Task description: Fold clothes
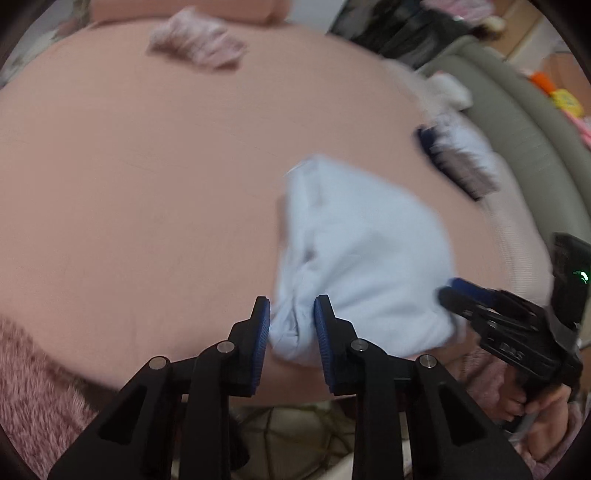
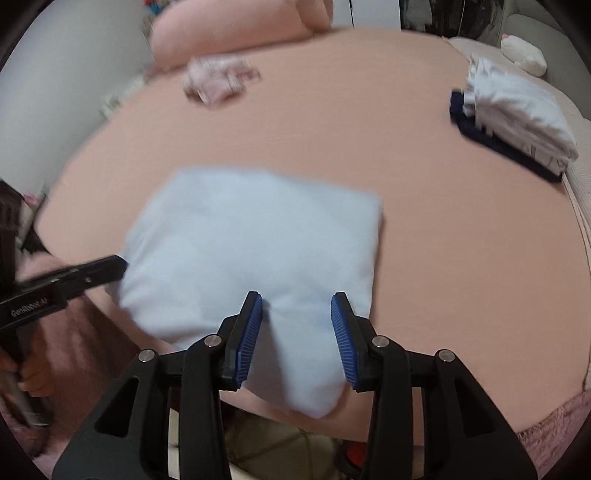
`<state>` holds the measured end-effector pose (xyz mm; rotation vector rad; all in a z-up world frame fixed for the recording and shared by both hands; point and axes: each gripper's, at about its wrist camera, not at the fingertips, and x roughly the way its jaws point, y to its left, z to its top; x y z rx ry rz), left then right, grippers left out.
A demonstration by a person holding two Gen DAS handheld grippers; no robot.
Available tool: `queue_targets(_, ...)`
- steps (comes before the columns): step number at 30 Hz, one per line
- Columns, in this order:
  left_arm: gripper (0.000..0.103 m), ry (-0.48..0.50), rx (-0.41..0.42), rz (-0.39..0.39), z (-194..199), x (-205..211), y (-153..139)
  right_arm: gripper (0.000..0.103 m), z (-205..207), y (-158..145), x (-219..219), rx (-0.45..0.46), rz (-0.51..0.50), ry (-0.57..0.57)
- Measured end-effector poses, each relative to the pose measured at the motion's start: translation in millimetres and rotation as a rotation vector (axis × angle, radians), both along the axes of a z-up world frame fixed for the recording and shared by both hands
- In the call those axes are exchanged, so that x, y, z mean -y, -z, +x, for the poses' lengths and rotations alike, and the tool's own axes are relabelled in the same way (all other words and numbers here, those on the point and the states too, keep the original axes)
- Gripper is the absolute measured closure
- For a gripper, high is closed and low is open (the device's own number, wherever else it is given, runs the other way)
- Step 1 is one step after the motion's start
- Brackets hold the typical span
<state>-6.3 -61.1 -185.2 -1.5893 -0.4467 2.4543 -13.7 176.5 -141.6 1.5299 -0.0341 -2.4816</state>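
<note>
A folded light-blue garment [image 2: 255, 243] lies on the pink bed [image 2: 332, 129], near its front edge. It also shows in the left wrist view [image 1: 362, 251]. My left gripper [image 1: 291, 332] has its blue pads around the garment's near left corner, with bunched cloth between them. My right gripper [image 2: 297, 332] sits over the garment's near right part; its jaws stand apart with cloth between them but not pinched. The right gripper shows in the left wrist view [image 1: 461, 291] at the garment's right edge. The left gripper shows in the right wrist view [image 2: 110, 267] at its left edge.
A stack of folded white and navy clothes [image 2: 513, 118] sits at the bed's right side, also in the left wrist view [image 1: 461, 158]. A crumpled pink patterned garment [image 2: 218, 81] lies at the far side. A pink pillow [image 2: 236, 33] lies behind it. A fuzzy pink blanket [image 1: 33, 387] hangs at the front.
</note>
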Motion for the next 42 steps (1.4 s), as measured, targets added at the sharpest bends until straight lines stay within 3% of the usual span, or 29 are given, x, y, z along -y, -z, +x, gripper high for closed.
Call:
queue_targets(2, 0.083, -0.072, 0.011, -0.035, 1, 16, 1, 0.052, 7, 1, -14, 0.001, -0.006, 0.023)
queue_targets(4, 0.083, -0.125, -0.013, 0.042, 3, 33, -5, 0.048, 12, 0, -39, 0.014, -0.032, 0.098)
queue_targets(8, 0.082, -0.042, -0.178, 0.084, 3, 15, -39, 0.048, 14, -18, -67, -0.021, -0.108, 0.177)
queue_targets(13, 0.080, 0.160, -0.175, 0.046, -17, -45, -39, 0.048, 12, -30, -37, -0.094, -0.114, 0.079)
queue_targets(16, 0.077, 0.113, -0.124, -0.059, -24, -42, -21, 0.048, 10, -16, -19, -0.062, -0.081, 0.043)
queue_targets(18, 0.065, 0.082, -0.090, -0.129, -29, -40, -9, 0.048, 4, 0, -12, -0.029, -0.057, 0.057)
queue_targets(21, 0.066, 0.026, -0.074, -0.207, -35, -31, -2, 0.047, 5, 8, -16, -0.005, -0.084, 0.080)
queue_targets(22, 0.072, 0.003, -0.083, -0.200, -35, -25, -4, 0.047, 7, 2, -19, -0.025, -0.107, 0.084)
queue_targets(24, 0.072, -0.044, -0.105, -0.139, -32, -10, -11, 0.047, 12, -10, -26, -0.079, -0.132, 0.097)
queue_targets(26, 0.072, -0.028, -0.111, -0.132, -29, -13, -12, 0.047, 14, -17, -33, -0.105, -0.135, 0.122)
queue_targets(32, 0.072, 0.083, -0.111, -0.163, -21, -40, -11, 0.047, 9, -8, -36, -0.049, -0.102, 0.182)
queue_targets(35, 0.072, 0.138, -0.111, -0.179, -17, -54, -10, 0.047, 16, -12, -33, -0.052, -0.095, 0.143)
queue_targets(39, 0.067, 0.205, -0.114, -0.195, -13, -69, -10, 0.047, 21, 4, -25, 0.015, 0.023, 0.074)
queue_targets(41, 0.067, 0.218, -0.123, -0.187, -15, -65, -11, 0.032, 21, 15, -32, 0.069, 0.045, 0.118)
queue_targets(42, 0.067, 0.221, -0.128, -0.191, -15, -65, -11, 0.032, 20, 15, -40, 0.086, 0.020, 0.152)
